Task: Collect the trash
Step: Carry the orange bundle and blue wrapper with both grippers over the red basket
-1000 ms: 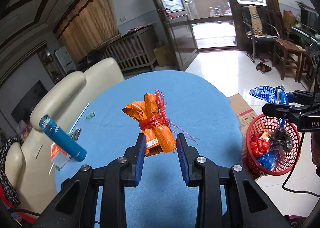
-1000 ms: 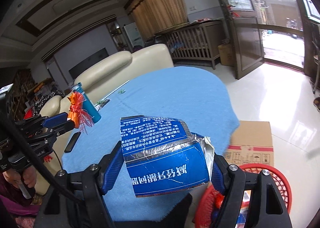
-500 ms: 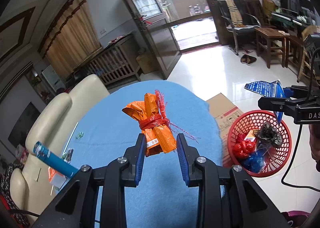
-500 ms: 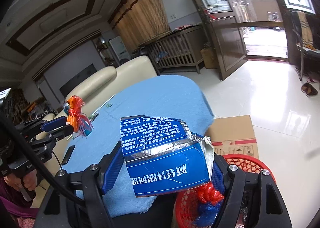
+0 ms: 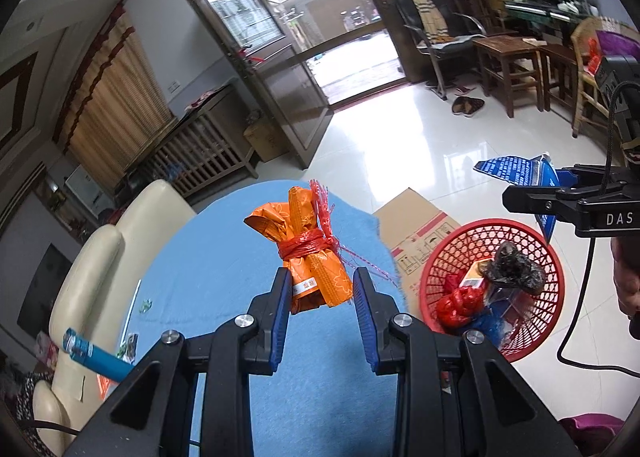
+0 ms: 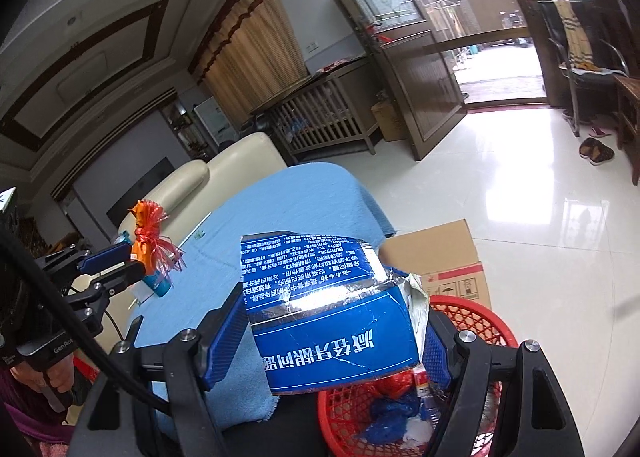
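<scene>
My left gripper (image 5: 318, 289) is shut on an orange wrapper bundle (image 5: 308, 245) tied with red string, held above the blue tablecloth (image 5: 224, 257). The same bundle (image 6: 146, 233) shows at the left of the right wrist view, in the left gripper (image 6: 116, 263). My right gripper (image 6: 332, 333) is shut on a crumpled blue and silver carton (image 6: 328, 305), held over the near rim of the red basket (image 6: 472, 313). In the left wrist view the carton (image 5: 516, 173) in the right gripper (image 5: 536, 193) hangs above the red basket (image 5: 440, 257), which holds several pieces of trash.
A flattened cardboard box (image 5: 416, 217) lies on the white floor beside the basket. A blue bottle (image 5: 96, 353) lies at the table's left, next to a cream sofa (image 5: 104, 257). Chairs and wooden tables (image 5: 508, 57) stand at the far right by the glass doors.
Both grippers have carried their trash sideways toward the basket. The basket now sits closer and larger in both views; the blue bottle has slid toward the left edge.
</scene>
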`<state>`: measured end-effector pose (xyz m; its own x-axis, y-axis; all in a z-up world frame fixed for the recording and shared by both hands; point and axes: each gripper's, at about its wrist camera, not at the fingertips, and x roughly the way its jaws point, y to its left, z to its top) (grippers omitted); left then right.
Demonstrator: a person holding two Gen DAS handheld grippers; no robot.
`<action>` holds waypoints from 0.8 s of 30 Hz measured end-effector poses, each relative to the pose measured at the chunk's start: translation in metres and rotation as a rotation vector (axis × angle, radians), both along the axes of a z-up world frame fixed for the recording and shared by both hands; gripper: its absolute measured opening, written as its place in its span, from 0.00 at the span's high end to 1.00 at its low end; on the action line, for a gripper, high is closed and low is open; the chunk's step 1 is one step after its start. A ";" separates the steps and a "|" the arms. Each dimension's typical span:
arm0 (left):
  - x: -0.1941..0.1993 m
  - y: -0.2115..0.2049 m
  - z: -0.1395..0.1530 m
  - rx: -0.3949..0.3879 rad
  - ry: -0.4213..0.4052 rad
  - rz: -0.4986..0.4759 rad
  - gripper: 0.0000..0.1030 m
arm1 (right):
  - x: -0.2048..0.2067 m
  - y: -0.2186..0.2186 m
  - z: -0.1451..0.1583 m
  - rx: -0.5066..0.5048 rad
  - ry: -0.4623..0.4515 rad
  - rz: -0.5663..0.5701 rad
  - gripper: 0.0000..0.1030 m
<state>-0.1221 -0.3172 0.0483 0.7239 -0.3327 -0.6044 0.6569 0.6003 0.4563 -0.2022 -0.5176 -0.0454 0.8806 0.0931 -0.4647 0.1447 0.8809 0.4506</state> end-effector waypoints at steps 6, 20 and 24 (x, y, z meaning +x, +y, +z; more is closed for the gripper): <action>-0.012 -0.024 -0.003 0.024 0.003 -0.053 0.68 | -0.018 -0.014 -0.004 0.038 -0.013 -0.032 0.24; -0.026 -0.067 -0.016 -0.004 0.118 -0.167 0.65 | -0.030 -0.049 -0.029 0.188 0.006 -0.068 0.23; -0.028 -0.072 -0.017 -0.014 0.112 -0.166 0.31 | -0.030 -0.056 -0.038 0.260 -0.008 -0.036 0.21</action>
<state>-0.1503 -0.3893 0.0313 0.5870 -0.4509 -0.6724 0.7935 0.4852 0.3673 -0.2326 -0.5740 -0.0839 0.8891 0.1766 -0.4224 0.1697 0.7297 0.6624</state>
